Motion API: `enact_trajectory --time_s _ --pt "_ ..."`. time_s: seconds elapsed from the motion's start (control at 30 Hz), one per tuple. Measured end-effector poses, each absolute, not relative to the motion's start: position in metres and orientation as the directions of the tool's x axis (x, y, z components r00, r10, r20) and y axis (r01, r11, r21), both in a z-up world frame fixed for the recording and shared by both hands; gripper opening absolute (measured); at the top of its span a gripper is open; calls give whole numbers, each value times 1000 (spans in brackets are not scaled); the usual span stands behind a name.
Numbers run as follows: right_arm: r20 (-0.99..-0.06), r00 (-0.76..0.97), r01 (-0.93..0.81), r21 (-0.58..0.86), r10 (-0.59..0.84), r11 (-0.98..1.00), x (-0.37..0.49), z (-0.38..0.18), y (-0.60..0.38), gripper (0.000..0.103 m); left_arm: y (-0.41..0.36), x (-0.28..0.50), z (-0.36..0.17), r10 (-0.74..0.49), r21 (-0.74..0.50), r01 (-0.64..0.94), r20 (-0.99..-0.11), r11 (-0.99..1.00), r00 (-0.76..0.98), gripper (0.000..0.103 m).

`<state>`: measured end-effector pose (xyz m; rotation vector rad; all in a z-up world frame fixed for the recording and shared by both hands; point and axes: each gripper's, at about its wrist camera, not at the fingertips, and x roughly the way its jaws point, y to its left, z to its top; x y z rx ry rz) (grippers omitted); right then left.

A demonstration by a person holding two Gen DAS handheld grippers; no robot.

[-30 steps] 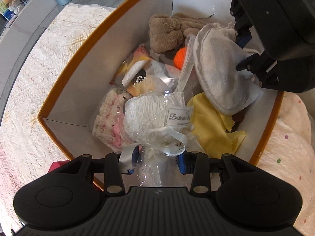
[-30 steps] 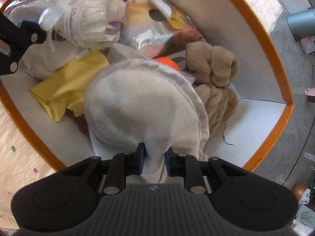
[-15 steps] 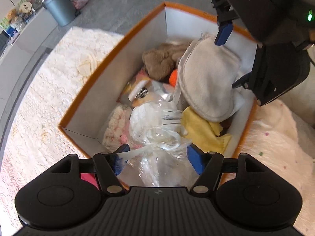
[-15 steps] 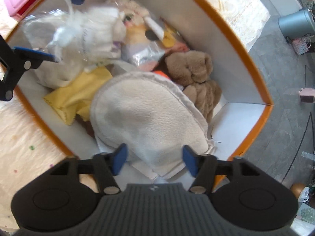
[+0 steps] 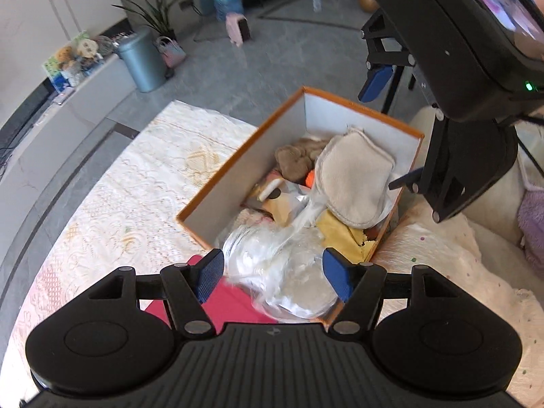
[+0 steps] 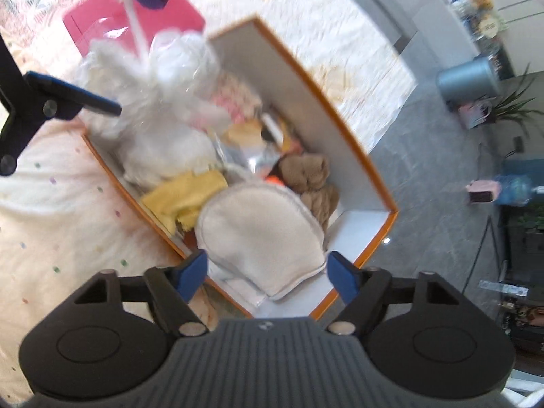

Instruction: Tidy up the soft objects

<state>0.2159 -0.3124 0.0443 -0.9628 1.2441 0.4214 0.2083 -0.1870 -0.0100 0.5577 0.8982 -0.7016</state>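
Note:
An orange-rimmed white box (image 5: pixel 244 156) (image 6: pixel 353 170) holds soft things: a cream mitt-shaped cloth (image 5: pixel 353 183) (image 6: pixel 261 234) on top, a brown plush (image 5: pixel 295 159) (image 6: pixel 309 173), a yellow cloth (image 5: pixel 340 234) (image 6: pixel 187 197), and a clear-wrapped white bundle (image 5: pixel 289 265) (image 6: pixel 149 129) at one end. My left gripper (image 5: pixel 273 277) is open and empty, raised above the wrapped bundle. My right gripper (image 6: pixel 267 273) is open and empty, raised above the mitt cloth; it also shows in the left wrist view (image 5: pixel 374 81).
The box stands on a lace-covered table (image 5: pixel 142 183). A pink flat item (image 5: pixel 234 302) (image 6: pixel 132 17) lies beside the box. A white dotted blanket (image 5: pixel 442 265) (image 6: pixel 51 224) lies on the other side. A grey bin (image 5: pixel 142 57) stands on the floor beyond.
Both grippers opened, letting go of the wrapped bundle and the mitt cloth into the box, then rose up and away from it.

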Motion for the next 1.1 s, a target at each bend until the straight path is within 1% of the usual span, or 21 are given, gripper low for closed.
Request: enact_trajectory --time_s 0.17,0.23,0.33,0.37,0.4,0.57,0.63,0.7,0.73,0.77,0.87,0.93,1.03,1.1 --pt "-897 364 -703 -442 -252 557 205 54 -295 81 -188 197 -3 -306 164 721 -826 673 474 77" --pt "-889 380 -693 -457 -256 558 199 57 -290 81 -189 194 -1 -310 162 716 -821 679 479 72" --pt "-886 375 -682 -462 -272 567 196 51 -290 81 -191 191 3 -334 139 712 -811 689 481 57" --pt "-882 375 -675 -470 -284 569 195 50 -290 81 -194 192 3 -334 134 713 -814 688 476 49" --pt "-880 375 -669 -475 -292 572 195 49 -292 81 -194 191 3 -336 132 716 -815 686 472 46" --pt "-877 365 -634 -480 -313 607 193 45 -305 81 -198 188 1 -343 147 726 -807 672 481 46" --pt "-878 358 -630 -477 -317 613 193 43 -309 81 -198 191 0 -359 140 728 -798 671 484 53" --pt "-882 353 -624 -471 -312 624 196 41 -311 81 -199 195 0 -369 128 718 -788 684 492 71" --pt "-885 351 -620 -464 -305 633 199 40 -312 81 -200 198 0 -370 122 711 -786 692 495 74" --pt "-890 349 -615 -454 -295 644 202 38 -313 81 -200 201 0 -372 115 706 -785 698 495 77" --pt "-902 343 -600 -426 -263 678 211 33 -313 81 -200 210 -2 -375 95 700 -789 708 486 78" --pt "-907 343 -591 -411 -245 694 217 28 -314 81 -200 215 -3 -381 81 696 -789 713 482 82" --pt "-919 329 -579 -378 -216 722 226 21 -316 81 -199 225 -1 -406 28 697 -796 716 449 85" --pt "-923 328 -575 -366 -204 732 231 17 -319 81 -200 233 0 -426 -12 695 -798 719 426 88"
